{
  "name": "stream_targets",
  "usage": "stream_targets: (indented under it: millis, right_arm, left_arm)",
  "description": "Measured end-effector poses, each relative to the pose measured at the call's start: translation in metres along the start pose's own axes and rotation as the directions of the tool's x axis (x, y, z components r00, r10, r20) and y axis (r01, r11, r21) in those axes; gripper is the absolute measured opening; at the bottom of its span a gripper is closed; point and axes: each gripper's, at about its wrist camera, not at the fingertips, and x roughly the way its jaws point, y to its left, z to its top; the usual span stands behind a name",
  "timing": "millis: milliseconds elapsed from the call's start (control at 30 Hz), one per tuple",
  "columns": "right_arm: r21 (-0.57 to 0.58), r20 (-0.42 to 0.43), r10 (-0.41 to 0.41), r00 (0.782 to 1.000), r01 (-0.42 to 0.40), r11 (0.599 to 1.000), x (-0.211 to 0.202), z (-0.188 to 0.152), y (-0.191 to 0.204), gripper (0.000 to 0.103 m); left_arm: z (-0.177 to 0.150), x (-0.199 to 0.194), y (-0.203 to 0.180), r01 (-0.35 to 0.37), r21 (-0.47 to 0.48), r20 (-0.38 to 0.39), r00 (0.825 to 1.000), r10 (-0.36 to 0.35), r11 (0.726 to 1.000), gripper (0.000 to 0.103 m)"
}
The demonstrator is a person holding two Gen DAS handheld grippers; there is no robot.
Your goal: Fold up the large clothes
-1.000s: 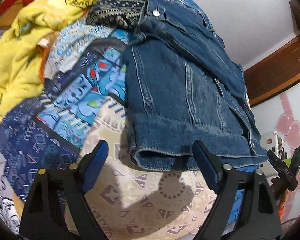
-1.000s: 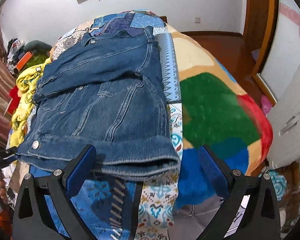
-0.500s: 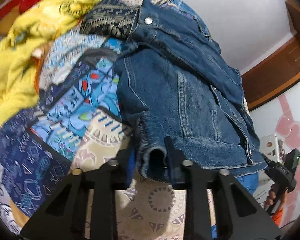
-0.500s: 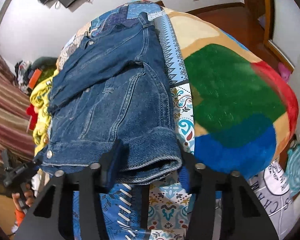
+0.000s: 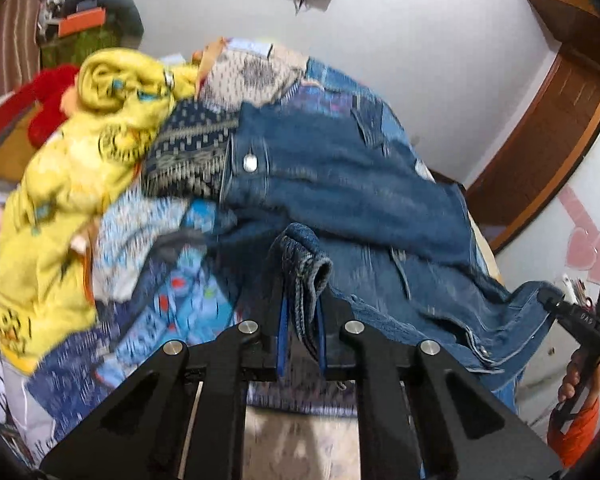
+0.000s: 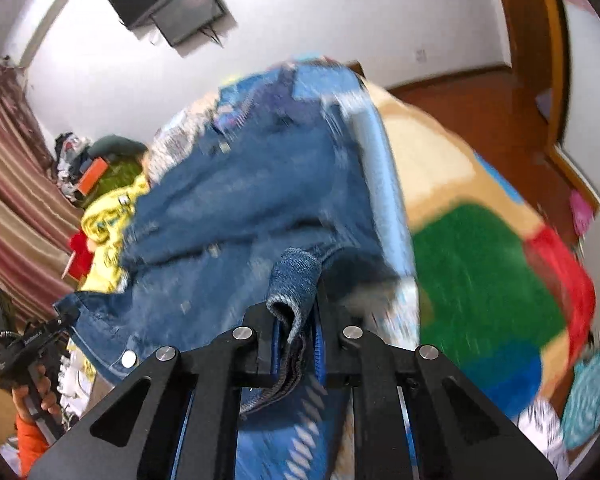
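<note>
Denim jacket [image 5: 340,184] pinched, green blanket [image 6: 480,272] right-view only

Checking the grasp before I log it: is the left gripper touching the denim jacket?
Touching. The left wrist view shows the left gripper closed on a bunched hem of the denim jacket, cloth pinched between both fingers.

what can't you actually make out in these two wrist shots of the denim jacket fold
- Near hem of the blue denim jacket between the left gripper and the right gripper: hidden by the black frames in both views.
- Jacket seams and buttons, right wrist view: smeared by motion blur.
- Patterned blue bedspread under the jacket: covered by denim.
- Person: only a hand at the edge, rest cut off.
</note>
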Motion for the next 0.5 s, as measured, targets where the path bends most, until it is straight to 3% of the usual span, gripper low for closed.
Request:
stream_targets:
  millis: [233,400,500]
  right_arm:
    - [-0.049,0.094,0.036,0.995,-0.031,0.998,0.021,0.064,0.023,0.011]
    - [-0.046,0.167,0.044,0.985,-0.037,0.998,0.043,0.115,0.033,0.011]
    - [-0.047,0.182,0.014,0.983,-0.006,0.999,0.066,0.143,0.033,0.011]
  left_arm:
    - [0.071,0.01,-0.001,0.044,-0.031,0.083,0.996,-0.041,0.999,0.011]
    - [0.131,0.028,-0.011,0.021,-0.009,0.136,0.991,-0.02,1.0,0.011]
    - [0.168,0.061,-0.015,-0.003,0.003,0.127,0.992,0.003,1.0,0.011]
